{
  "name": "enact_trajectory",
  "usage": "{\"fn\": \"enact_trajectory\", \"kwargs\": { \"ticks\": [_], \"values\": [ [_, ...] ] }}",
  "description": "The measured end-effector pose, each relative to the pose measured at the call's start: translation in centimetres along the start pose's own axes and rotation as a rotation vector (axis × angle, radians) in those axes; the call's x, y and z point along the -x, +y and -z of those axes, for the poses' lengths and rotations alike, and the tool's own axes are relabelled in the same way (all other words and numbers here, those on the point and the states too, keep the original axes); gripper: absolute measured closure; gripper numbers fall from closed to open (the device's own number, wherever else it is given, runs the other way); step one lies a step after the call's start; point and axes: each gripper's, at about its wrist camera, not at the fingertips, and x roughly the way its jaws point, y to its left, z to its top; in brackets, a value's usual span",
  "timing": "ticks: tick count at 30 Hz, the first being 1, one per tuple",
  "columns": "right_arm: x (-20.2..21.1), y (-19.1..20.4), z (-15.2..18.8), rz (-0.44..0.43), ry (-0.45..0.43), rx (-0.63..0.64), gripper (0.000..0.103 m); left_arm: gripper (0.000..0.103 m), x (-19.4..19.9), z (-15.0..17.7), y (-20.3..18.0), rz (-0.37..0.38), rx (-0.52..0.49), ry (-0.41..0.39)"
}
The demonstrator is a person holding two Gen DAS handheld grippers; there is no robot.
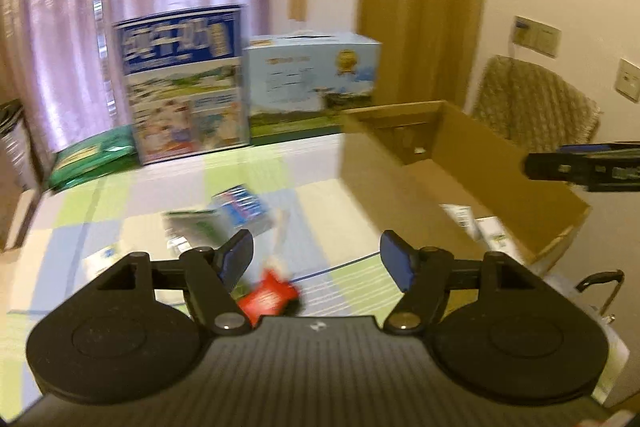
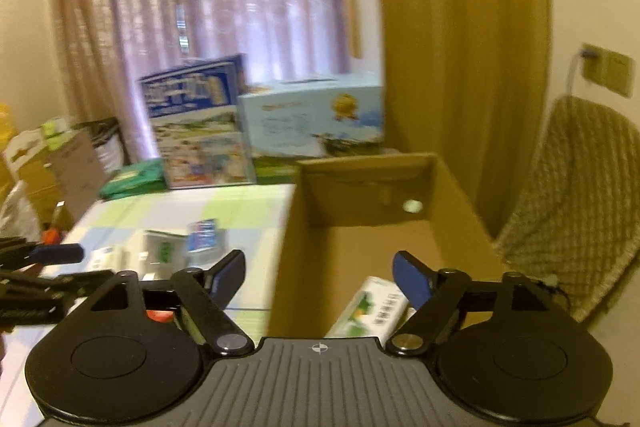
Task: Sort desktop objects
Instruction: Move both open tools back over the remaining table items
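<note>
— Nearest the left wrist lens sits the left gripper (image 1: 317,254), its blue fingers spread wide with nothing between them. What lies just ahead of it?

— Low between the fingers, closer to the left one, a red packet (image 1: 269,297) lies on the checked tablecloth (image 1: 120,203). Its long axis looks tilted across the view, though blur makes that uncertain. Farther ahead and left, near the middle of the cloth, are a green-and-white carton (image 1: 192,227) and a blue box (image 1: 244,209), close together.

— Which hand is nearer the packet?

— The left one, I'd judge; it would only need to dip down and forward.

— And to the right?

— An open cardboard box (image 1: 400,163) stands on the table's right side. Inside it lie white-and-green cartons (image 2: 370,307). The right gripper (image 2: 318,273) hangs over the box's near edge, fingers likewise apart and empty.
</note>
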Motion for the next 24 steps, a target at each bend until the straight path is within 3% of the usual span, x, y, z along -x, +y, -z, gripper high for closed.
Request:
{"fn": "enact_trajectory", "kwargs": {
  "ticks": [10,16,21,24],
  "values": [
    [-0.5,9.4,2.5,-0.181,0.036,0.137,0.014,0.026,3.7,4.5,10.4,-0.194,0.079,0.038],
    [-3.7,12.1,5.9,-0.226,0.139,0.221,0.012,0.020,3.1,7.7,12.9,-0.197,0.027,0.118],
    [-7.0,12.6,7.6,-0.231,0.215,0.238,0.011,0.019,1.5,9.0,13.3,-0.148,0.042,0.151],
    [-8.5,12.7,8.8,-0.247,0.260,0.264,0.010,0.015,-0.5,9.5,12.8,-0.130,-0.003,0.162]
  ]
}}
